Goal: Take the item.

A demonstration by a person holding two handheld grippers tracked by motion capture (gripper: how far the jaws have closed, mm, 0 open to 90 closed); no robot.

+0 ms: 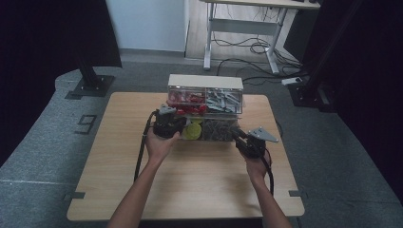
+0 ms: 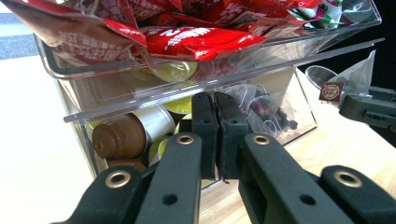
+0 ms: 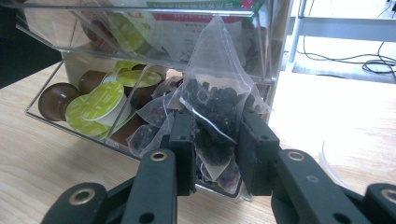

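Lab: black curtains [image 1: 47, 33], grey carpet [image 1: 43, 137], cabled desk [image 1: 247, 28].

the clear organizer [image 1: 205, 102] blocks you ahead, its upper tray [image 2: 261, 51] overhanging the lower bin [image 3: 93, 135]. the worktop [image 1: 190, 180] lies free behind and beside both your hands.

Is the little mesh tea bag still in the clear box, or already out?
Out, it seems: the right gripper holds the tea bag between its pads, raised in front of the clear organizer.
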